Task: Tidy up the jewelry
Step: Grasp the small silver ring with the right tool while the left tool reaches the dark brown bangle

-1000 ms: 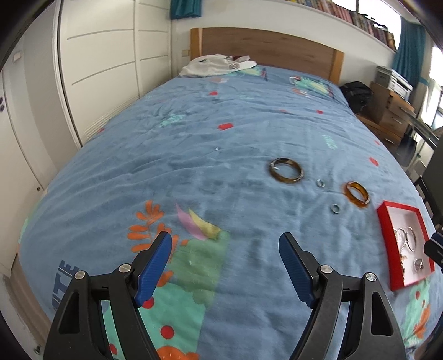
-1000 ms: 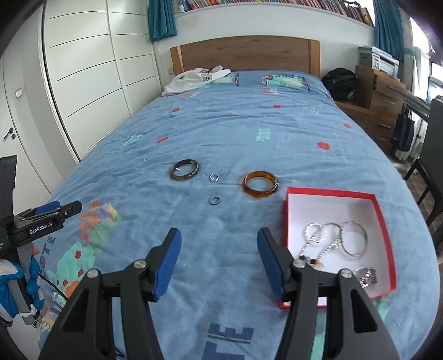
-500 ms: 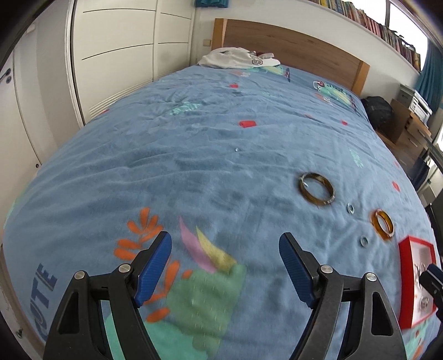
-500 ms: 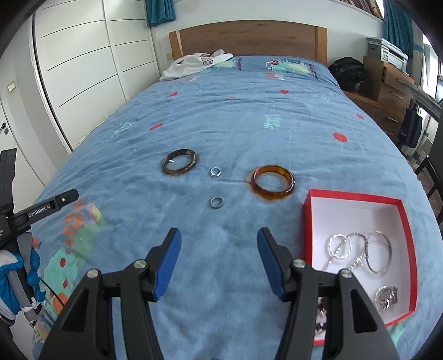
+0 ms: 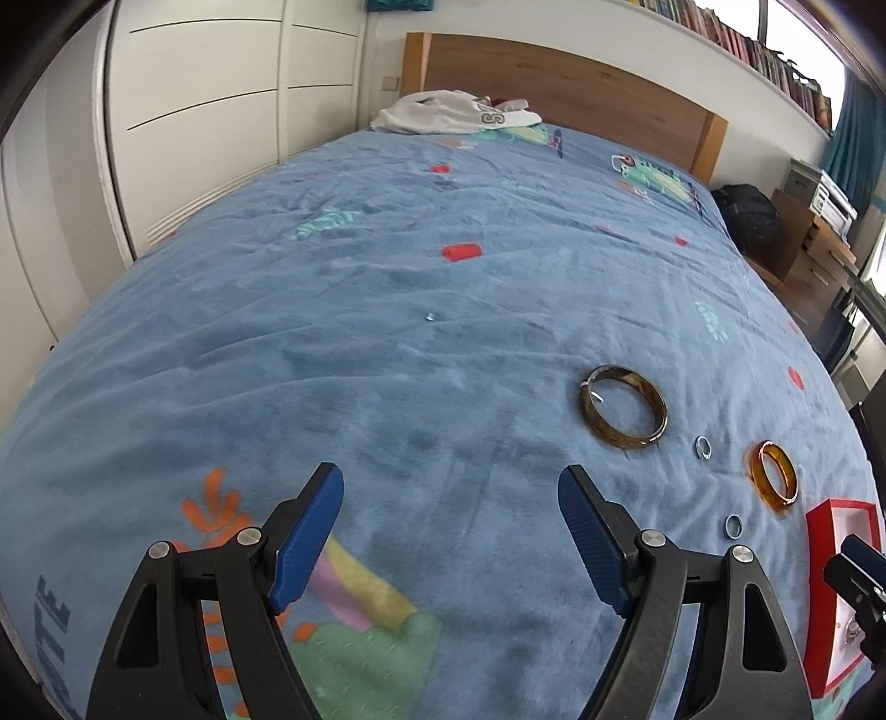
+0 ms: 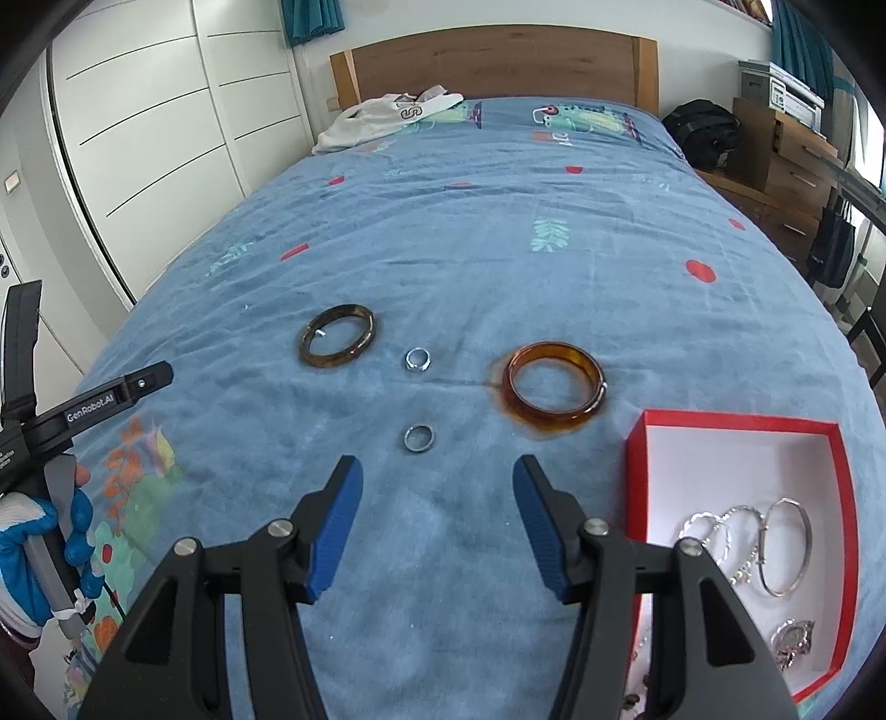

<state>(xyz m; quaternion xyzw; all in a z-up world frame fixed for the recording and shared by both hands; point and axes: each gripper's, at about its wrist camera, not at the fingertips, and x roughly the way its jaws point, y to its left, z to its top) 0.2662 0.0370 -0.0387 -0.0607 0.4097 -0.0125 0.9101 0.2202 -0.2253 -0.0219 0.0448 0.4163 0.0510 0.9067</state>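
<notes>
On the blue bedspread (image 6: 498, 232): dark bangle (image 6: 336, 335), amber bangle (image 6: 555, 384), two small rings (image 6: 417, 359) (image 6: 418, 437) between them. Red box (image 6: 731, 423) at right holds silver bracelets (image 6: 747, 540). Right claw (image 6: 437, 520) gapes empty near the closer ring; left claw (image 5: 449, 543) spread wide, empty, over bare cover.

- A home bedroom is shown.
- A bed (image 6: 498, 232) with a wooden headboard (image 6: 498, 66) is seen.
- White wardrobe doors (image 6: 155, 138) and a bookshelf (image 5: 747, 44) are visible.
</notes>
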